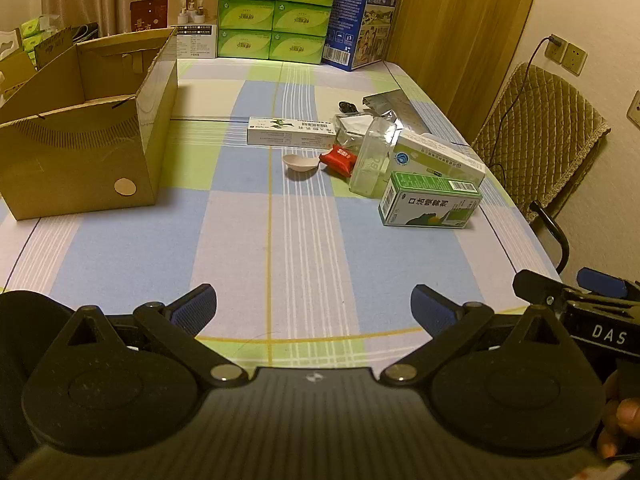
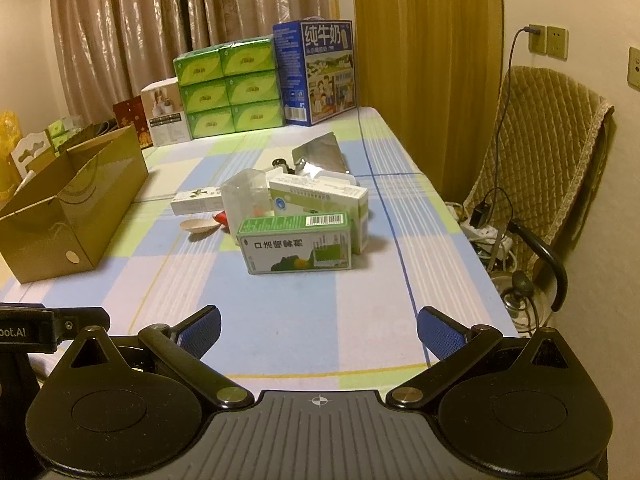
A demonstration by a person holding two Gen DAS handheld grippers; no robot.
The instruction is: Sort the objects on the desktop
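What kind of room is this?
Probably a room in someone's home: a table with a checked tablecloth, curtains behind it, and a padded chair beside wall sockets.

You are in a room with warm yellow light. Shiny brown curtains (image 2: 132, 36) hang at the back. A tall wooden panel (image 2: 424, 60) stands by the pale wall (image 2: 580, 0). A chair with a quilted cover (image 2: 548, 152) sits under the wall sockets (image 2: 548, 42).

Checked table (image 1: 280, 240) bearing boxes (image 1: 430, 200)
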